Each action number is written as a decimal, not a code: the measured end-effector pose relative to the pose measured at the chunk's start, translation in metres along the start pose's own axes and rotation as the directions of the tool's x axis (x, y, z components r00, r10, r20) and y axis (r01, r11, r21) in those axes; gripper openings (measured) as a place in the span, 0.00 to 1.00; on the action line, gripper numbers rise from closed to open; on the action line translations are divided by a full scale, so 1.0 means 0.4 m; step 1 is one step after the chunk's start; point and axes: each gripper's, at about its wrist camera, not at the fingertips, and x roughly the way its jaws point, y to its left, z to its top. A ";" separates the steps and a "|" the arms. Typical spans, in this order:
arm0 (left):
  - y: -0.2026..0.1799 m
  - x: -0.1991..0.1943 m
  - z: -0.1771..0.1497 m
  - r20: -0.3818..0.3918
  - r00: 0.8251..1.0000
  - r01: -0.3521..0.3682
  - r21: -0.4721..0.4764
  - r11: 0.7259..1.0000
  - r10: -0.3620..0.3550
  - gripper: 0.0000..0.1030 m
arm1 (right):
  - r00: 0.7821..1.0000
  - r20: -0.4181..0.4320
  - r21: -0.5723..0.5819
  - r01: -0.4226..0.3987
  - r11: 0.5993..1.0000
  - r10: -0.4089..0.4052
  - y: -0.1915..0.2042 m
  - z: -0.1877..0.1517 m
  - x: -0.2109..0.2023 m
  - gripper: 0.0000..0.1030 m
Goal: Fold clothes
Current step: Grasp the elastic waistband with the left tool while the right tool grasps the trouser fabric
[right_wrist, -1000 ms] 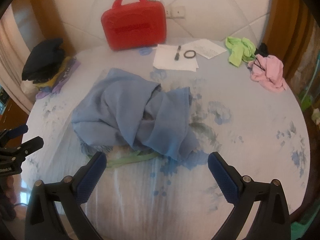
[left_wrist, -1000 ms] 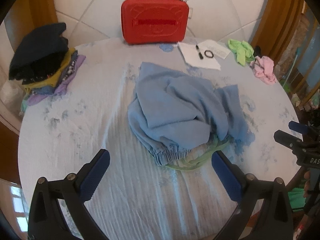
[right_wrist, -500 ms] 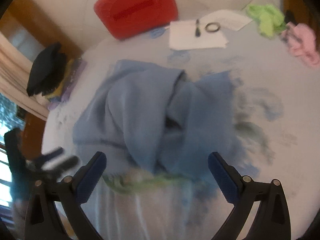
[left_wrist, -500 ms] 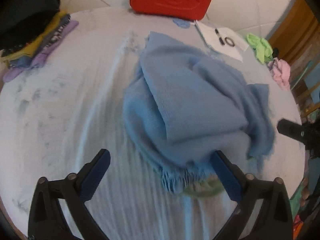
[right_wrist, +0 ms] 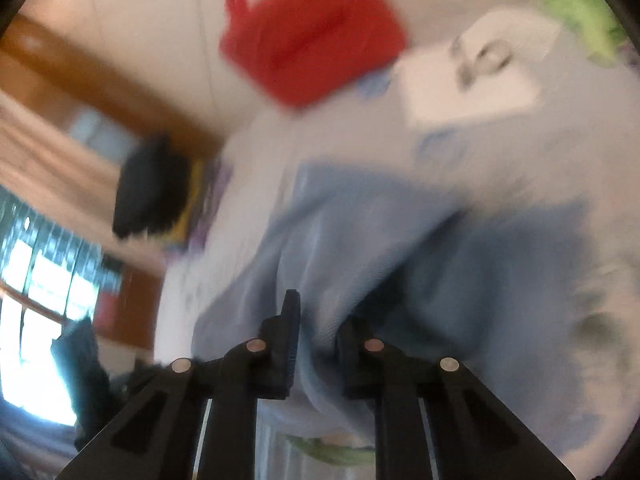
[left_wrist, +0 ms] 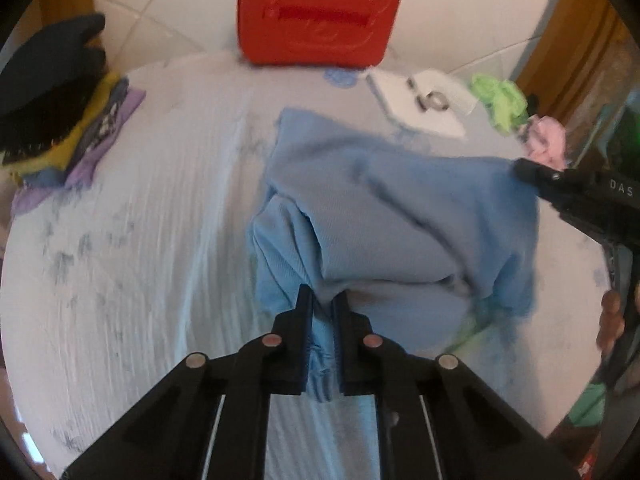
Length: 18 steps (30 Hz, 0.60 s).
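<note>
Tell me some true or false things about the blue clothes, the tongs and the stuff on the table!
1. Both tongs pinch the blue garment. True: left tongs and right tongs are shut on it.
2. The red case lies on top of the blue garment. False: it stands apart, at the table's far edge.
3. A folded clothes pile sits on the left. True.
4. The pink cloth is in the left tongs. False: it lies far right, beside the green cloth.

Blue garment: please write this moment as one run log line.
stage: grasp | left gripper: shut on blue garment | right gripper: shut on blue garment | garment: bunched, unfolded | right view: blurred
</note>
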 end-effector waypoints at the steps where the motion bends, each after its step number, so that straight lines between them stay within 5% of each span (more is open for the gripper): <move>1: -0.003 -0.016 0.006 0.010 1.000 0.016 0.001 1.000 -0.016 0.09 | 0.998 0.054 0.017 0.017 1.000 -0.018 -0.018 0.012 -0.054 0.14; 3: -0.007 -0.049 0.019 0.031 0.999 0.035 0.007 0.999 -0.035 0.16 | 0.985 0.153 0.059 0.076 0.995 -0.084 -0.065 0.025 -0.168 0.14; 4: -0.002 -0.067 0.019 0.046 0.999 0.029 0.005 1.000 -0.029 0.33 | 0.974 0.191 0.082 0.111 0.990 -0.125 -0.091 0.026 -0.223 0.14; 5: 0.003 -0.085 0.019 0.061 0.998 0.023 0.002 1.000 -0.023 0.61 | 0.972 0.181 0.091 0.133 0.987 -0.148 -0.109 0.015 -0.244 0.14; 7: 0.025 -0.114 0.015 0.103 0.995 0.003 -0.029 1.000 0.000 0.94 | 0.968 0.160 0.109 0.176 0.978 -0.192 -0.145 -0.007 -0.288 0.15; 11: 0.068 -0.121 -0.003 0.112 0.992 -0.054 -0.106 0.993 0.066 0.96 | 0.955 0.116 0.137 0.257 0.957 -0.274 -0.214 -0.050 -0.369 0.34; 14: 0.081 -0.076 -0.042 0.066 0.995 -0.067 -0.157 0.985 0.078 0.95 | 0.978 0.063 0.080 0.194 0.978 -0.199 -0.192 -0.070 -0.313 0.50; 18: 0.076 0.017 -0.123 -0.003 0.997 -0.071 -0.197 0.978 0.072 0.88 | 0.995 -0.031 -0.007 0.091 0.996 -0.091 -0.114 -0.061 -0.190 0.90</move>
